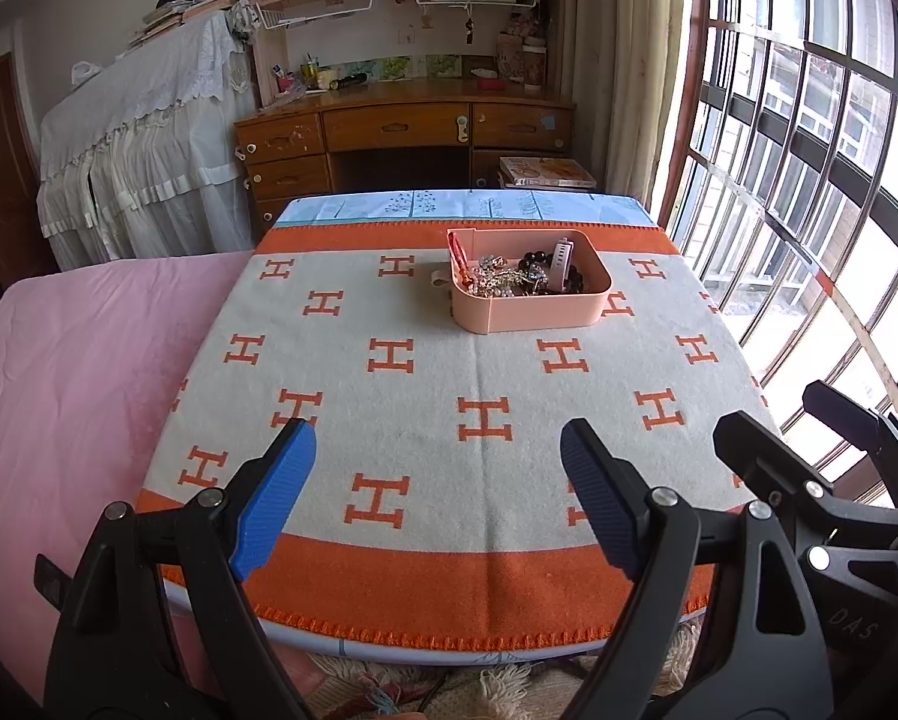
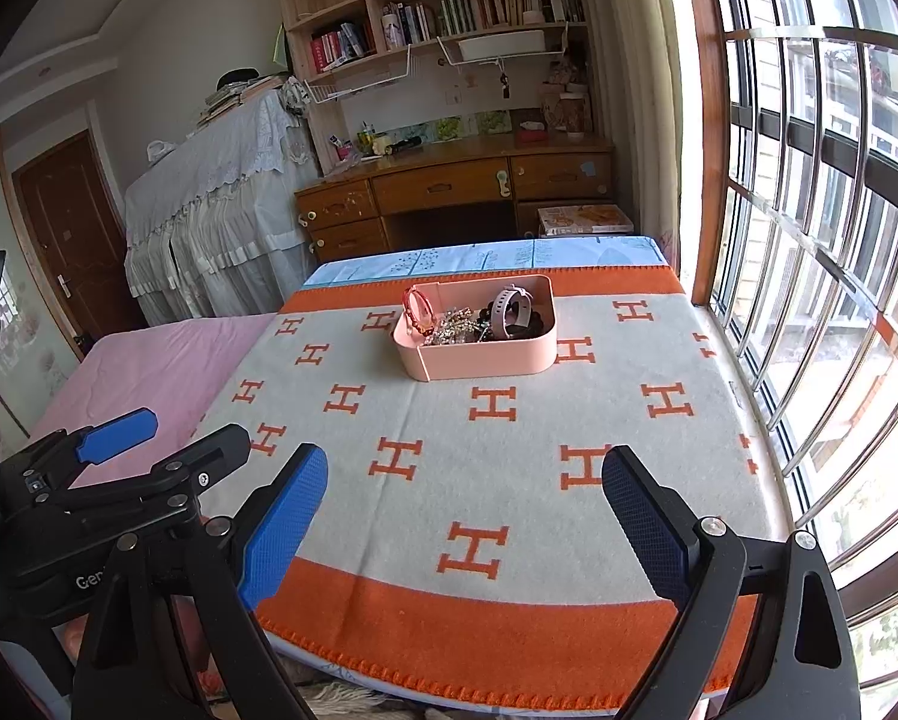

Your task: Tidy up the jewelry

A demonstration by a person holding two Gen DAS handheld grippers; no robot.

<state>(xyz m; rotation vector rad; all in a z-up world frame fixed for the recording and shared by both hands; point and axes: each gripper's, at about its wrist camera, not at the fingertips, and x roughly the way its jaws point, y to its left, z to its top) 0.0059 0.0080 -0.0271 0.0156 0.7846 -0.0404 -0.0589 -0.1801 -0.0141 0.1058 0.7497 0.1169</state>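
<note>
tools (image 1: 438,468) apart, tray (image 2: 478,360) near far edge

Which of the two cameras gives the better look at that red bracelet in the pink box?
The right wrist view. There the red bracelet stands as an open loop against the left wall of the pink box. In the left wrist view the bracelet is seen nearly edge-on, a thin red strip at the box's left rim.

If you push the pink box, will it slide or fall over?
The pink box would probably slide, not tip: it looks low and wide with a flat base. The woolly blanket may drag on it a bit. It is likely light plastic, but the jewelry heaped inside could rattle and shift.
</note>
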